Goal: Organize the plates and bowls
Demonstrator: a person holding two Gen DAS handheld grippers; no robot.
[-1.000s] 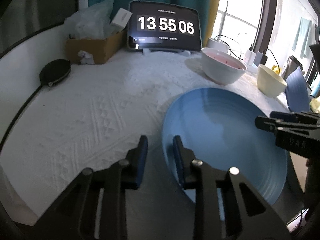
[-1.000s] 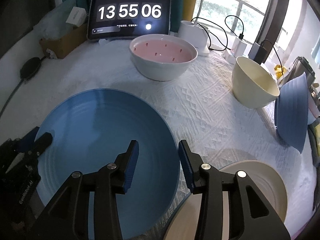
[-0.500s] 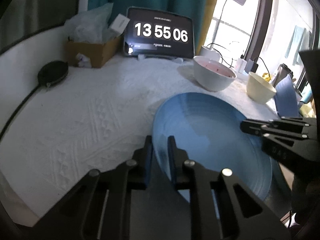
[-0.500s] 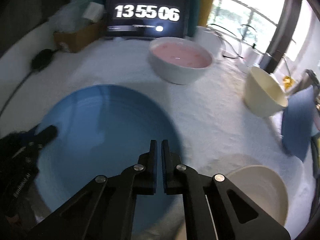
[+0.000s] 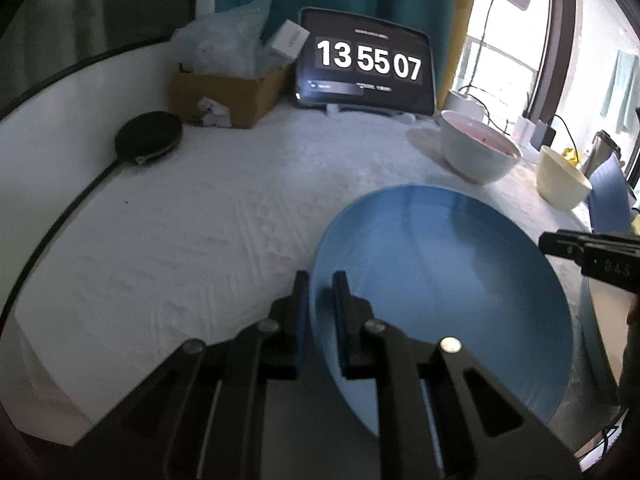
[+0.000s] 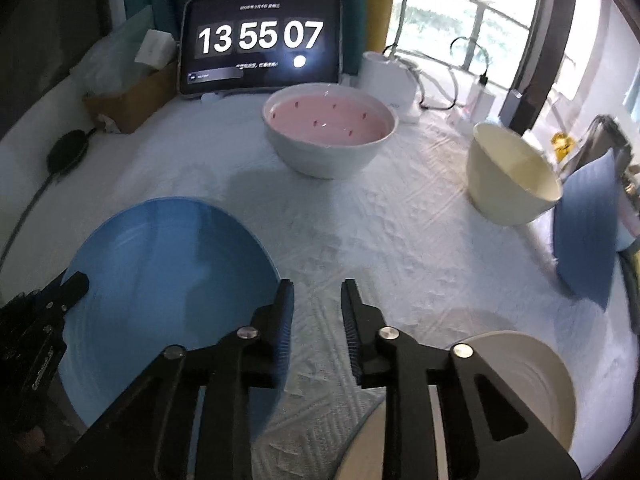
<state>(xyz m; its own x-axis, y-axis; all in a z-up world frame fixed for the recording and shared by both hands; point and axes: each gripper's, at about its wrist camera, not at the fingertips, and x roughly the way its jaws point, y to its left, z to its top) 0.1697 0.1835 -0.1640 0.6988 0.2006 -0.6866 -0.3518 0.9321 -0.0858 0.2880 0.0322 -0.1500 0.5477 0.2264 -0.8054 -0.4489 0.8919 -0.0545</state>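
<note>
The left tongs [image 5: 321, 280] pinch the near rim of a big round blue plate [image 5: 440, 280], one finger on each side of the rim. The plate looks tipped up a little over the white bumpy cloth on the surface [image 5: 200, 232]. The right tongs [image 6: 316, 292] are spread apart and hold nothing; they sit just beside the right edge of the blue plate, above the cloth. A round cream plate [image 6: 532, 380] lies flat near the right tongs. Farther back stands a white bowl that is pink inside [image 6: 330, 136], and to its right a cream bowl [image 6: 512, 176]. A second blue plate [image 6: 588, 236] stands on its edge beside the cream bowl. A dark screen with white clock numbers [image 6: 260, 40] stands at the back.
</note>
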